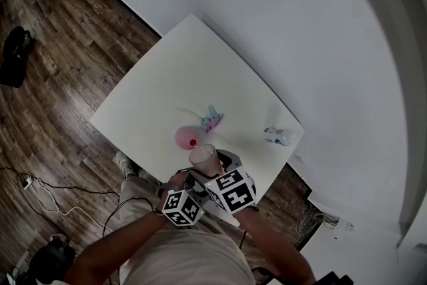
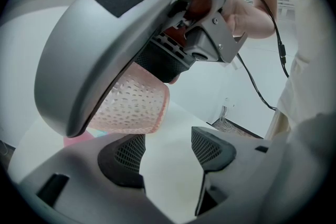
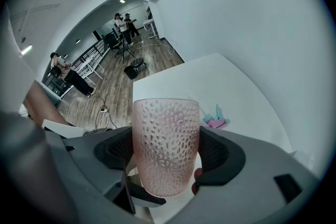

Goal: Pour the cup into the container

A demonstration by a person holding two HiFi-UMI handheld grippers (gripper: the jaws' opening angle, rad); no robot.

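White table: right gripper grasping pink dimpled cup; left gripper released, jaws apart.

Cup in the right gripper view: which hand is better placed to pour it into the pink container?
Right. The right gripper is shut on the cup, next to the pink container; the left gripper is open and holds nothing.

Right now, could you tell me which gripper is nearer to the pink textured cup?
Right. The right gripper is closed on the pink textured cup; the left gripper is open just beside it, with nothing between its jaws.
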